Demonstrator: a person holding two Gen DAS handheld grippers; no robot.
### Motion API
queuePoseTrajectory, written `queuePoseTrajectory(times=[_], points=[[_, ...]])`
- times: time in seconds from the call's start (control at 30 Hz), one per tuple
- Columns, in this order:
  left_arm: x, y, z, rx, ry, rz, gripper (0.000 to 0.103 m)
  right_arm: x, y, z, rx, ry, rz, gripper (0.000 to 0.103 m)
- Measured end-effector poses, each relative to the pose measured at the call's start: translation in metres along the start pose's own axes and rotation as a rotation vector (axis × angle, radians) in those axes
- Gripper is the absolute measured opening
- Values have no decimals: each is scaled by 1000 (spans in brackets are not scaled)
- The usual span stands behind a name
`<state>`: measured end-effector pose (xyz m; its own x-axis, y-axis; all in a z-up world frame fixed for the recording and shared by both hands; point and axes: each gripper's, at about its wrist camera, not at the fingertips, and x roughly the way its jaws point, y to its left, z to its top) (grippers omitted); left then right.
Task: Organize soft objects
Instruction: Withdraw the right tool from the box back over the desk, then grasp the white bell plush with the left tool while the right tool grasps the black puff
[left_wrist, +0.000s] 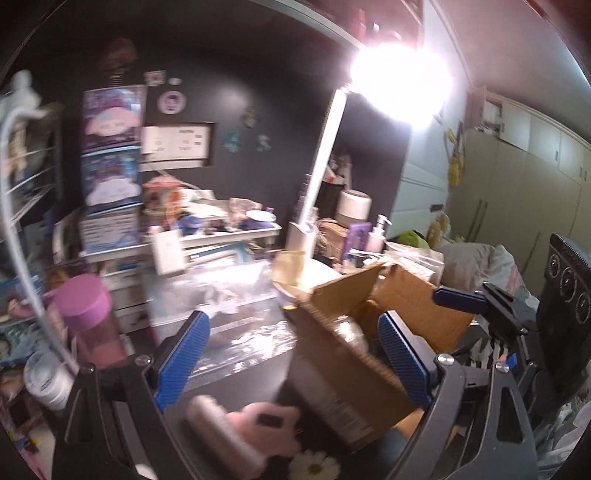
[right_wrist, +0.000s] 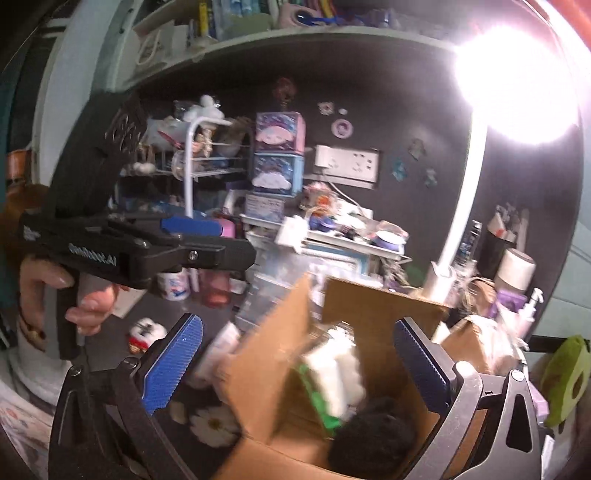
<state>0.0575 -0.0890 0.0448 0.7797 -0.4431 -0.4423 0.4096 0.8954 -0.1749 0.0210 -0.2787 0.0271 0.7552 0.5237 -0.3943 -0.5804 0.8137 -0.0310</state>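
Note:
An open cardboard box (right_wrist: 280, 354) stands on the dark desk; it also shows in the left wrist view (left_wrist: 347, 354). Inside lie a white and green soft item (right_wrist: 332, 373) and a black fuzzy item (right_wrist: 373, 439). My right gripper (right_wrist: 295, 362) is open and empty above the box. My left gripper (left_wrist: 295, 354) is open and empty, above the box's left wall. A pink plush (left_wrist: 266, 424) and a pale roll (left_wrist: 221, 432) lie on the desk below it. The left gripper also shows in the right wrist view (right_wrist: 192, 225), held by a hand.
A white desk lamp (right_wrist: 461, 206) glares at the back right. A pink bottle (left_wrist: 92, 317), a white jar (left_wrist: 48, 380), a cluttered white shelf (left_wrist: 229, 236) and clear plastic bags (left_wrist: 236, 317) crowd the desk. A small red and white toy (right_wrist: 146, 334) lies left.

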Motion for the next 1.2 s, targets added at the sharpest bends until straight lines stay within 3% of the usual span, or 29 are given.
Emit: queuePoseTrajectory(times=[0.23,0.53,0.67,0.87,1.1,1.2], points=[[-49,54,-28,-61,-37,99,91,10,52,21,-46,-31,19,103],[-82,123,-83,-128,16,237,92,59,120,22,-118,73,41,103],[-77,144,-107,-154,71,257,92,87,142,9,-133,152,91,92],[-56,163,-143,-188,171,249,91,132,169,-33,-98,350,256,91],[-27,161,-170,-209,276,221,91,168,175,-80,-80,505,246,76],[-20,159,-175,-217,301,220,84,174,171,-89,-73,530,244,69]])
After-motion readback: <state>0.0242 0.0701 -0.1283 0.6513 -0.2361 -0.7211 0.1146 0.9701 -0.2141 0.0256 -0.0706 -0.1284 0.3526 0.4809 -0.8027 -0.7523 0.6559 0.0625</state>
